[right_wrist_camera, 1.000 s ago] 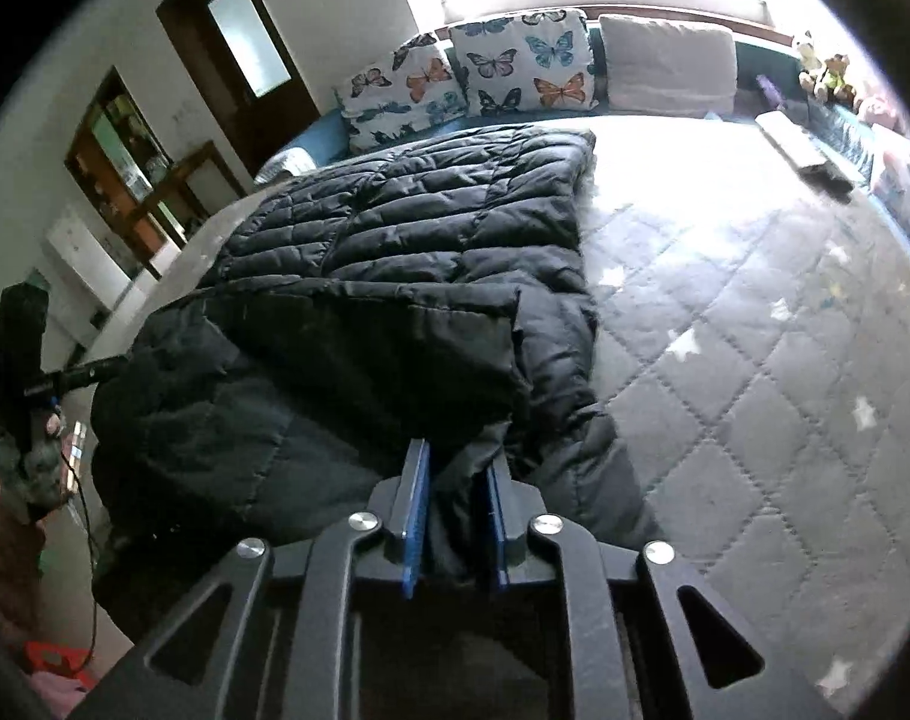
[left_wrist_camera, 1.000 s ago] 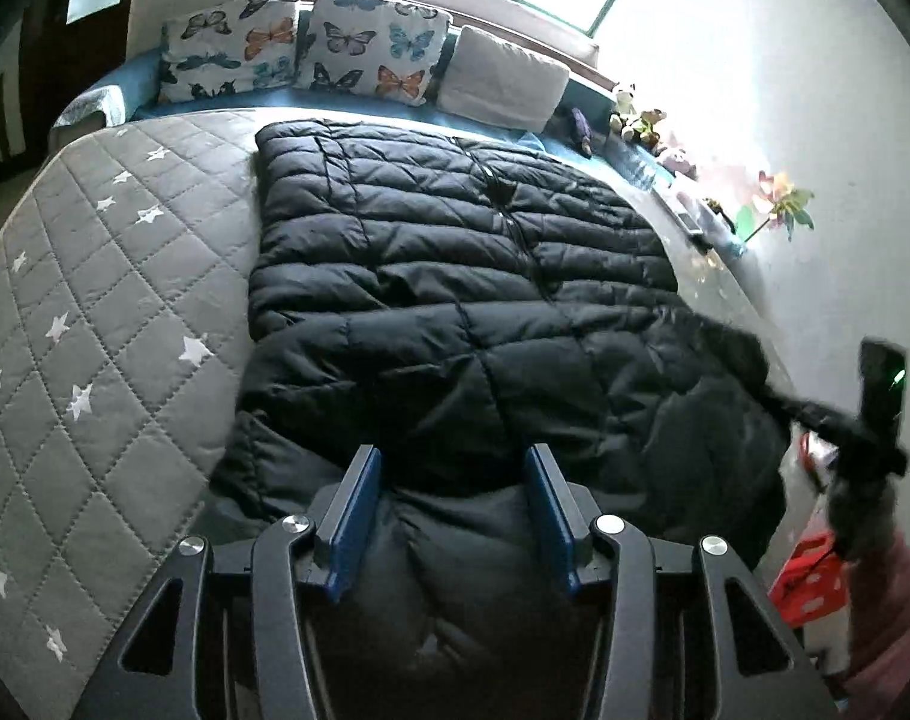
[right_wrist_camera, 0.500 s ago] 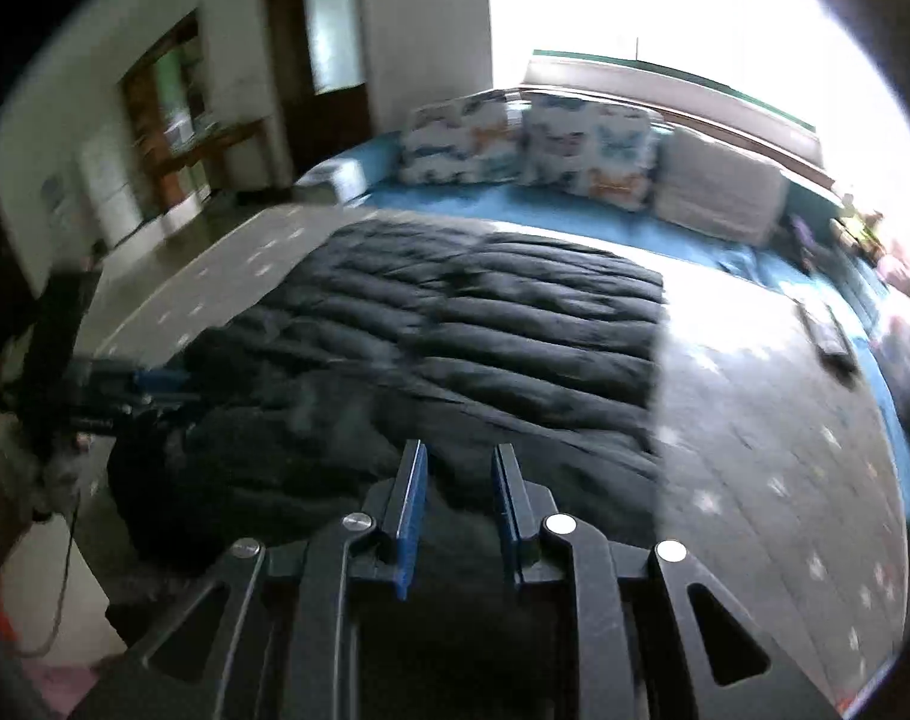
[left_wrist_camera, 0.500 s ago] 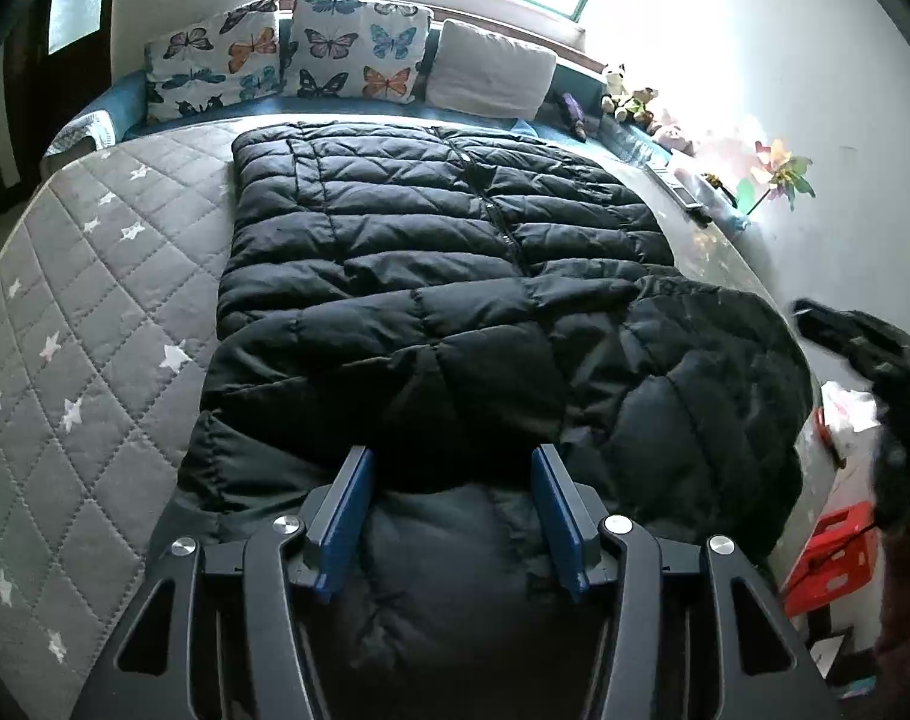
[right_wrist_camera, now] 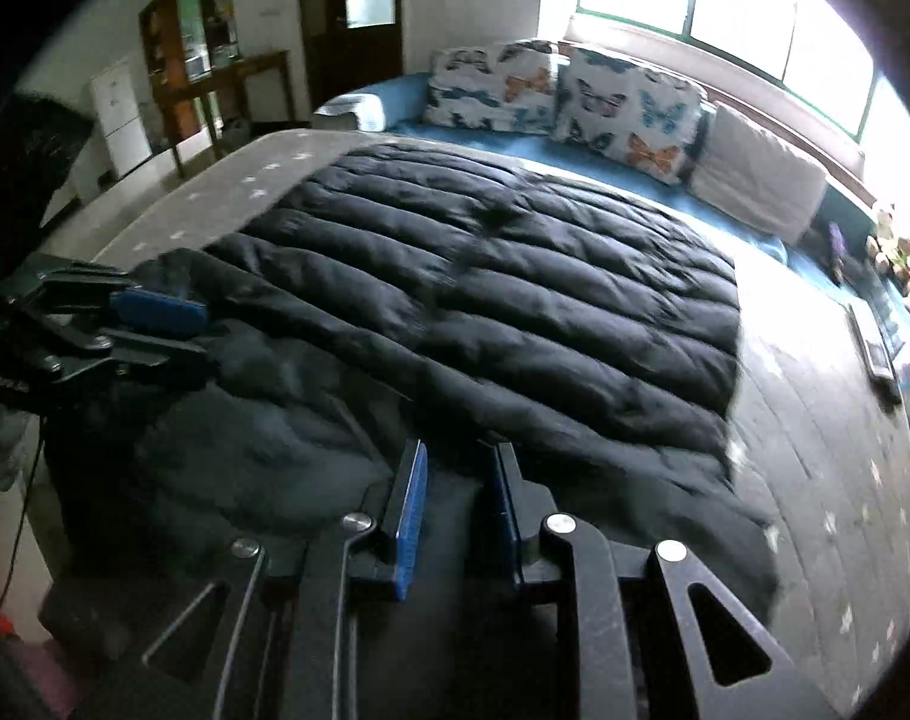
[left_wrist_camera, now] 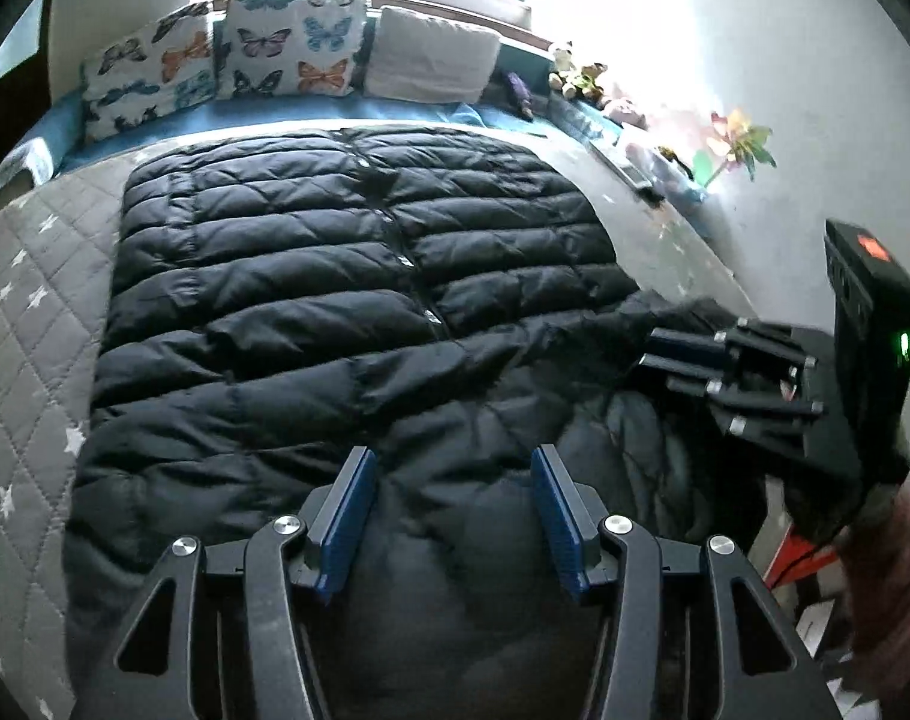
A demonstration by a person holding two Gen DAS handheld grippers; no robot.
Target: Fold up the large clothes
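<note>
Folding a black jacket, spread zip-up across the bed from centre toward 12 o'clock, with the near end bunched at 6 o'clock under both tools. Holding the left gripper spread wide just above that near end, pinching nothing. Finding the right gripper at 3 o'clock in the left view, against a sleeve-like fold. Showing only a narrow gap between its jaws, with dark cloth behind (clamped or merely hovering: cannot tell).

Risks, by judgement:

- Closing the left gripper on so puffy a layer: likely to catch only the top shell, dragging the fold crooked.
- Trusting a thin pinch on slick quilted cloth at the right: liable to slip out mid-lift and drop the fold.
- Raising one side ahead of the other: bound to skew the crease off the zip line.
- Tugging the near end toward 5 o'clock, seemingly past the bed edge: apt to slide the whole jacket off.
- Bringing the tools closer together at 3 o'clock: could knock pads.
</note>
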